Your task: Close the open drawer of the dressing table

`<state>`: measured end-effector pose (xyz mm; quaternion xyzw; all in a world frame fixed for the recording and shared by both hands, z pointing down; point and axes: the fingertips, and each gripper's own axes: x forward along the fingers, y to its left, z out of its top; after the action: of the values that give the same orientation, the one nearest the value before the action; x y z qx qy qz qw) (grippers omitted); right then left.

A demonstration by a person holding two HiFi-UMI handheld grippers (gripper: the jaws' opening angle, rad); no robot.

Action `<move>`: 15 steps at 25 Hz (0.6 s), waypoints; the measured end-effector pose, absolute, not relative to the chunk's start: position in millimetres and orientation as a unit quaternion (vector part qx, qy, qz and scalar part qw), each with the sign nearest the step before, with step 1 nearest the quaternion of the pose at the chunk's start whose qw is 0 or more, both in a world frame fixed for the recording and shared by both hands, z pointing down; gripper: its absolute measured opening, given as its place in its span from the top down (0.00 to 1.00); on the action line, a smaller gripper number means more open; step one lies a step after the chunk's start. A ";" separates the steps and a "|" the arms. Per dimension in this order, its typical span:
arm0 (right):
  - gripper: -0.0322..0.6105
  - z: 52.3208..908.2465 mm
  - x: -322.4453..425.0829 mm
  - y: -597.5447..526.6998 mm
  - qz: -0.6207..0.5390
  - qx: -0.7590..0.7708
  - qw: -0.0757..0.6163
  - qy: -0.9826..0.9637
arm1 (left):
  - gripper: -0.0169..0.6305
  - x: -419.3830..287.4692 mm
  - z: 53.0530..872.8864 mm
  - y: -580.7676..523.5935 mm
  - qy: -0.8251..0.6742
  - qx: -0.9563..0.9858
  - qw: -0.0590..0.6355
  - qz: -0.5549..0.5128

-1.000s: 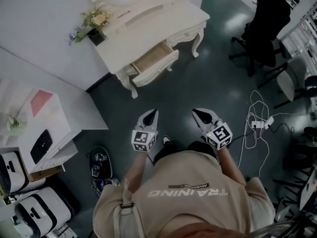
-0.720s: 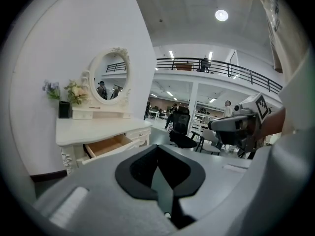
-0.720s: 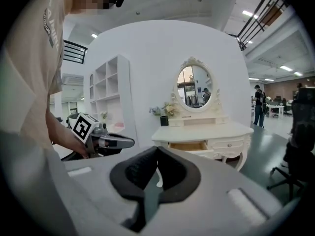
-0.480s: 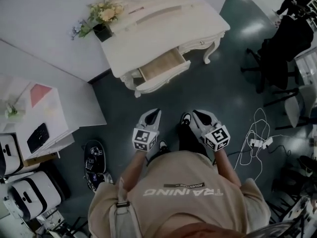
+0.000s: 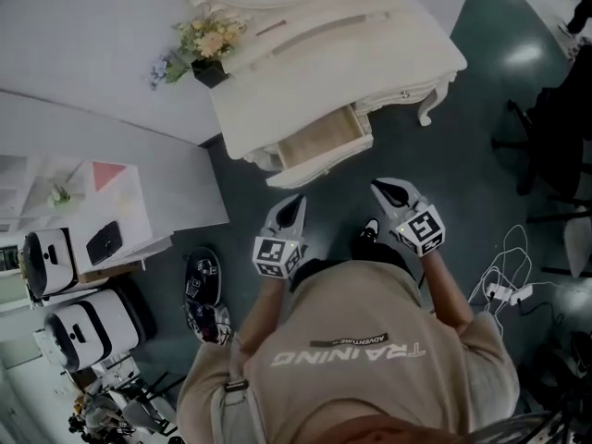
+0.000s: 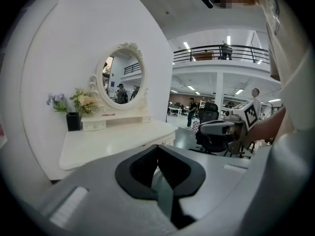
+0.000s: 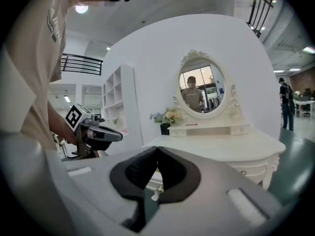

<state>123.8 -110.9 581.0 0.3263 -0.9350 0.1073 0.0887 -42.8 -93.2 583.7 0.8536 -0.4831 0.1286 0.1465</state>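
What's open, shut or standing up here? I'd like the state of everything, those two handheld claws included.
drawer: pulled out of the dressing table, nothing visible inside.
neighbouring drawer: shut.
left gripper: jaws together, holding nothing, short of the drawer.
right gripper: jaws together, holding nothing, short of the drawer.
flower pot: upright on the tabletop.

Cream dressing-table drawer pulled open

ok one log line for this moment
drawer: open | left gripper: shut, empty | right gripper: shut, empty | contact: none, both short of dressing table
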 end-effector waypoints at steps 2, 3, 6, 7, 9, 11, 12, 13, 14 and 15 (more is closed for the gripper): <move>0.95 580.6 133.3 -133.2 0.105 0.315 0.081 -0.940 | 0.96 -37.2 584.8 -105.6 -0.498 0.842 0.167 0.123; 0.95 581.3 136.9 -142.3 0.107 0.312 0.076 -0.941 | 0.96 -35.5 584.6 -110.9 -0.504 0.837 0.174 0.122; 0.95 588.6 143.7 -161.3 0.125 0.309 0.059 -0.941 | 0.96 -32.8 585.7 -124.8 -0.514 0.829 0.177 0.136; 0.95 592.7 145.3 -167.2 0.130 0.310 0.056 -0.940 | 0.96 -32.3 587.6 -131.1 -0.515 0.828 0.176 0.140; 0.95 602.6 146.8 -177.9 0.141 0.311 0.052 -0.938 | 0.96 -33.5 594.0 -144.6 -0.519 0.824 0.180 0.140; 0.95 611.3 147.1 -181.5 0.153 0.311 0.054 -0.937 | 0.96 -35.7 600.1 -152.0 -0.524 0.819 0.193 0.133; 0.95 613.6 147.6 -181.8 0.156 0.311 0.057 -0.936 | 0.96 -35.8 601.8 -154.4 -0.525 0.818 0.195 0.131; 0.95 614.0 148.4 -182.8 0.158 0.311 0.059 -0.935 | 0.96 -35.2 602.9 -157.2 -0.524 0.819 0.194 0.132; 0.95 613.1 149.1 -184.7 0.158 0.312 0.061 -0.935 | 0.96 -34.4 603.7 -160.9 -0.522 0.821 0.190 0.133; 0.95 611.5 149.8 -187.7 0.157 0.314 0.062 -0.934 | 0.96 -33.7 604.7 -165.3 -0.519 0.823 0.189 0.132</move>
<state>149.8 -187.7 611.5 0.3144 -0.9341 0.1572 0.0617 -33.7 -165.3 604.7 0.8229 -0.5194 0.1320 0.1890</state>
